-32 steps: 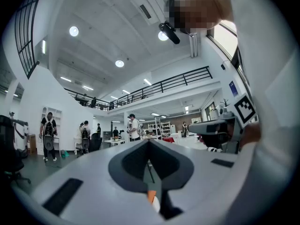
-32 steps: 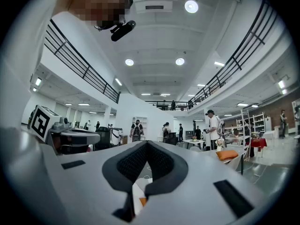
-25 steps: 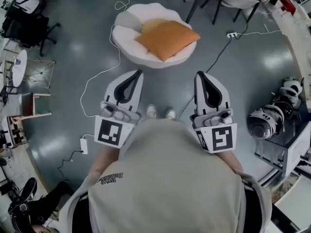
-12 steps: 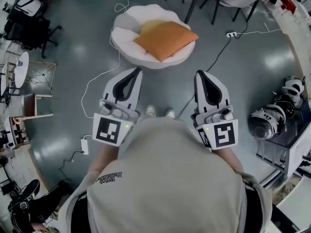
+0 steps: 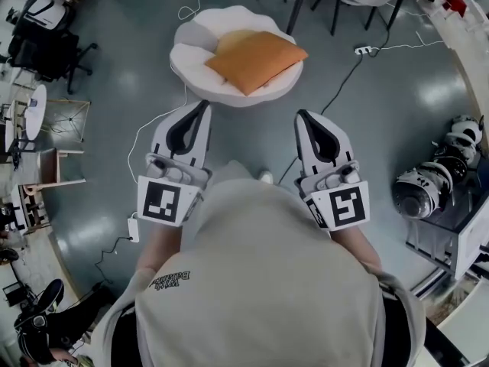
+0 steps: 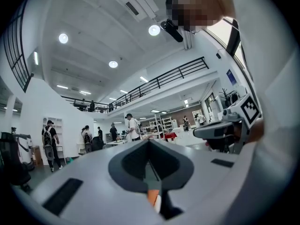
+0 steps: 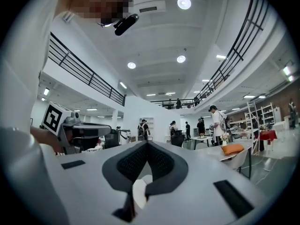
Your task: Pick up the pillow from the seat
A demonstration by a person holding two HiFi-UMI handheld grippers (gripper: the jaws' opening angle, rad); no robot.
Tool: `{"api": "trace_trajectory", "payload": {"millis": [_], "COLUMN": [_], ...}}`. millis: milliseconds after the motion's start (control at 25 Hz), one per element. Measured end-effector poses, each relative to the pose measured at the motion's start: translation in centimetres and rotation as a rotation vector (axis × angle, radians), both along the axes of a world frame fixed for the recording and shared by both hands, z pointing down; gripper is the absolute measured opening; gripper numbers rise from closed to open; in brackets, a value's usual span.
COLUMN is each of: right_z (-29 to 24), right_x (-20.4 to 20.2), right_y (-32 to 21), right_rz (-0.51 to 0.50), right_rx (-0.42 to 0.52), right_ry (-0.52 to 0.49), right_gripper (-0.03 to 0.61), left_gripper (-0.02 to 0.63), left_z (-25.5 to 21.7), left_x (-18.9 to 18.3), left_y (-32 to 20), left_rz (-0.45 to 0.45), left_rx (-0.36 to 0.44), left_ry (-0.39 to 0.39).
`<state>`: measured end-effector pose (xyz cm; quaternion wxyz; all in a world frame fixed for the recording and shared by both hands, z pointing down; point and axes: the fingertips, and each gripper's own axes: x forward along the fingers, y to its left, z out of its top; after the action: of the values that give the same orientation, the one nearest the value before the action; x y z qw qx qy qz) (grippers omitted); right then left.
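Pointing level toward the seat (image 5: 188,61), the left gripper (image 5: 203,105) had its jaws pressed together w/ nothing between them. The right gripper (image 5: 299,115) was the same: closed & empty. From above, the left tips lined up w/ the seat's near rim and the right tips sat just off its near-right edge. Neither touched it.

The orange pillow (image 5: 256,58) lay on top of the seat, turned corner-on and spread toward the seat's right side, not yet gripped.

A white cable (image 5: 153,125) curled over the floor off the seat's left side, and a black cord (image 5: 336,90) ran from a power strip (image 5: 363,50) right of the seat.

Risks, as judged:
- Closed jaws would only shove the pillow off the seat's far side, so they'd need opening first.
- The pillow looked soft & wide, so a pinch on one thin corner could slip or let it sag; a grab from both sides was prob safer.
- The cables by the seat could snag a foot on approach.
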<state>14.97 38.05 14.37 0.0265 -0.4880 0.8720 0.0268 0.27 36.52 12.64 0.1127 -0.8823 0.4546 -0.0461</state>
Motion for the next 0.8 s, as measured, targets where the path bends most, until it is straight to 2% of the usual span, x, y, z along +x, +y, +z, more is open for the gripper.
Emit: {"api": "trace_trajectory", "payload": {"millis": [440,800], "right_z": [1.1,2.0], "right_x": [2.9,2.0], "right_y": [-2.2,-7.1], "right_rz": [0.030,0.062], "right_rx": [-0.011,-0.017], "right_ry": [0.007,0.008], "right_gripper": [0.009,0.009], "left_gripper": [0.009,0.011], "left_z": [-0.4,1.4], "left_x": [0.8,-0.2], "left_y": [-2.8,-7.3], "left_rz": [-0.026,-0.015], "left_rx": [0.028,-0.007], "left_ry": [-0.015,0.009]}}
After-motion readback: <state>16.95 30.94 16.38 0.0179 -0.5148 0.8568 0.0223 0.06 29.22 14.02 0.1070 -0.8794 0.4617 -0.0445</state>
